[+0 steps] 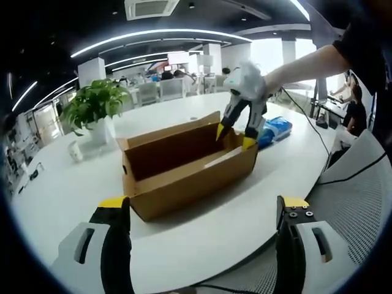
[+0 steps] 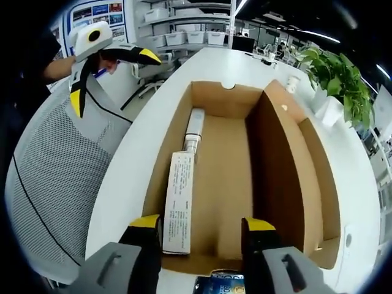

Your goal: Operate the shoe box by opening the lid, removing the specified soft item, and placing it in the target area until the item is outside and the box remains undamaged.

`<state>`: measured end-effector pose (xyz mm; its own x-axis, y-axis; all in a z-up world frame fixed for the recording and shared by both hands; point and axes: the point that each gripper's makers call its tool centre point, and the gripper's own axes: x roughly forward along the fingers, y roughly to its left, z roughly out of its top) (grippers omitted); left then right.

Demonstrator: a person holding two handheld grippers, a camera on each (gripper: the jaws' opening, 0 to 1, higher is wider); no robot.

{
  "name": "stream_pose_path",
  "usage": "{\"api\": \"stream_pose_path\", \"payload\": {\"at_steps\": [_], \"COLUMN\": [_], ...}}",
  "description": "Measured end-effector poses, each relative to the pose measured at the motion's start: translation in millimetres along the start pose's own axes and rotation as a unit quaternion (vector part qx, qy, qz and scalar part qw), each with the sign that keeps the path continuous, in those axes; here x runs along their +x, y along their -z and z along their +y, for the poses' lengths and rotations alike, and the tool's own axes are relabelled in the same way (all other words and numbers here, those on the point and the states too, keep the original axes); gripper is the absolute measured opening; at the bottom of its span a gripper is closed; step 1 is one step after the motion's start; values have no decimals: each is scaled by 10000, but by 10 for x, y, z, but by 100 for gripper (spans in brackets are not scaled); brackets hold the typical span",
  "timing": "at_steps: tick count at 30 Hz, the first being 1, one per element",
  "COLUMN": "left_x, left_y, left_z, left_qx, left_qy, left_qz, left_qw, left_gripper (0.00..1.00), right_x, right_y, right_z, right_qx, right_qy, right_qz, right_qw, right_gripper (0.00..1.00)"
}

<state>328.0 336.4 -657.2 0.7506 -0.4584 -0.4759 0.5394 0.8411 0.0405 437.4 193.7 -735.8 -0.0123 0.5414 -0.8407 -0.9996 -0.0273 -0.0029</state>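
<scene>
An open brown cardboard shoe box (image 1: 184, 165) lies on the white table, its lid (image 2: 318, 177) folded back along one long side. Inside, along the box floor (image 2: 223, 184), rest a white printed leaflet (image 2: 177, 202) and a white tube (image 2: 195, 125). My right gripper (image 2: 202, 226) hovers open above the near end of the box; in the left gripper view the right gripper (image 1: 236, 136) hangs over the box's far right end. A blue soft pack (image 1: 275, 128) lies on the table just beyond that end, and under my right gripper the blue pack (image 2: 223, 283) peeks out. My left gripper (image 1: 202, 211) stands open, well short of the box.
A potted plant (image 1: 95, 107) and a small white cup (image 1: 75, 150) stand past the box's left end. A grey mesh chair (image 2: 55, 171) sits at the table's edge, where my left gripper (image 2: 107, 61) is held. A black cable (image 1: 306, 122) runs across the table.
</scene>
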Motion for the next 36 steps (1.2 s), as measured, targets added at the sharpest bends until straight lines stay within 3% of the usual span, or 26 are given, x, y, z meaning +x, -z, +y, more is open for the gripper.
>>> {"api": "stream_pose_path", "payload": {"at_steps": [21,33,36], "left_x": [2,0,0], "left_y": [18,23,23], "left_z": [-6,-2,-5], "left_qx": [10,0,7], "left_qy": [2,5,11], "left_qz": [24,12,13], "left_qw": [10000,10000,10000], "left_gripper": [98,98,98], "right_x": [183,222,220], "right_y": [-163,-228,-227], "right_z": [52,94,95], "right_qx": [-42,-11,-33], "right_qy": [-10,37,87], "right_qz": [-149,-265,-265], "right_qw": [9999,9996,9996], "right_gripper": [36,15,15]}}
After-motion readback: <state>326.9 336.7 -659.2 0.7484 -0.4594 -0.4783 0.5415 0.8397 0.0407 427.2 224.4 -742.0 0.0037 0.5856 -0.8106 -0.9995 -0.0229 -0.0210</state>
